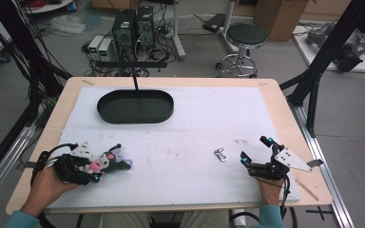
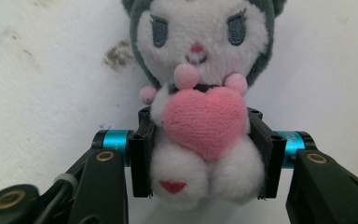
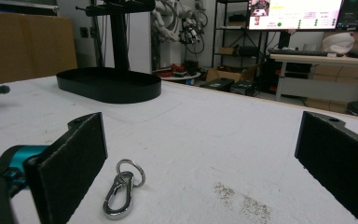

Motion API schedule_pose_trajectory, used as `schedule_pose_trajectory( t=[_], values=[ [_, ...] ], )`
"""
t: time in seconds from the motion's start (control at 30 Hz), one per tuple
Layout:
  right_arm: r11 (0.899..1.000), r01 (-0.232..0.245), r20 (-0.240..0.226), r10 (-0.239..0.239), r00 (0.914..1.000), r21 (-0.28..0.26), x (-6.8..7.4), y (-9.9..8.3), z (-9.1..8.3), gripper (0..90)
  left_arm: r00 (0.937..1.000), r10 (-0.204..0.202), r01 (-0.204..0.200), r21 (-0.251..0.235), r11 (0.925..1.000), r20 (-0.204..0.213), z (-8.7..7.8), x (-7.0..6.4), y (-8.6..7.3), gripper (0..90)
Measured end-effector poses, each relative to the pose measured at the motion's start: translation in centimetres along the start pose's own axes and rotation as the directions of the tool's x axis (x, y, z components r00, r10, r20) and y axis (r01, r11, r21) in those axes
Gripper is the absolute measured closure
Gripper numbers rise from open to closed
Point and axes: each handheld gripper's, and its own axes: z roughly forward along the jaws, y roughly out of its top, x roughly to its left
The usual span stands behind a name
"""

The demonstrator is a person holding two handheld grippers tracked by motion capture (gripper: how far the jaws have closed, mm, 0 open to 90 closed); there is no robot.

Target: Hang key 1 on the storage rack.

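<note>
A small plush doll [image 1: 108, 161] with a grey hood, white face and pink heart lies at the front left of the white mat. My left gripper [image 1: 93, 172] is shut on its lower body; in the left gripper view the two pads [image 2: 141, 158] squeeze the plush doll [image 2: 200, 116] just below the heart. A silver carabiner clip [image 1: 220, 154] with a ring lies on the mat right of centre. My right gripper [image 1: 255, 150] stands open just right of it. In the right gripper view the silver clip [image 3: 121, 189] lies close to the left jaw, nothing between the jaws.
A black oval tray [image 1: 135, 106] on a stand base sits at the back left of the mat, with a black post [image 1: 134, 78] rising from its far rim. The white mat [image 1: 209, 118] covers most of the wooden table [image 1: 285, 118]. A stool [image 1: 245, 40] and computers [image 1: 133, 28] stand beyond.
</note>
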Motion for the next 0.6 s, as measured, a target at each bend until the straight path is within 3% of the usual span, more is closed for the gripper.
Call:
schedule_pose_trajectory(
  t=[0.13, 0.3, 0.43, 0.53, 0.6],
  values=[
    [1.0, -0.002, -0.001, 0.002, 1.0, 0.0, 0.0, 0.0, 0.0, 1.4, 0.999, -0.044, 0.042, -0.094, 0.9947, -0.013, -0.6, 0.4, 0.0, 51.9],
    [1.0, -0.002, 0.0, 0.002, 1.0, -0.001, 0.0, 0.0, 0.0, 1.4, 0.9937, -0.098, 0.083, -0.224, 0.9711, -0.056, -1.3, 0.8, 0.0, 52.0],
    [1.0, -0.001, 0.0, 0.001, 1.0, 0.0, 0.0, 0.0, 0.0, 1.4, 0.9892, -0.136, 0.115, -0.274, 0.9547, -0.057, -1.5, 1.2, 0.0, 51.9],
    [1.0, -0.005, 0.001, 0.005, 1.0, 0.001, 0.0, 0.0, 0.0, 1.4, 0.986, -0.155, 0.13, -0.295, 0.9466, -0.062, -1.7, 1.6, 0.2, 52.0],
    [1.0, -0.006, 0.001, 0.006, 1.0, 0.001, 0.1, 0.0, 0.0, 1.4, 0.9824, -0.179, 0.154, -0.317, 0.9358, -0.052, -1.8, 1.9, 0.4, 52.0]
  ],
)
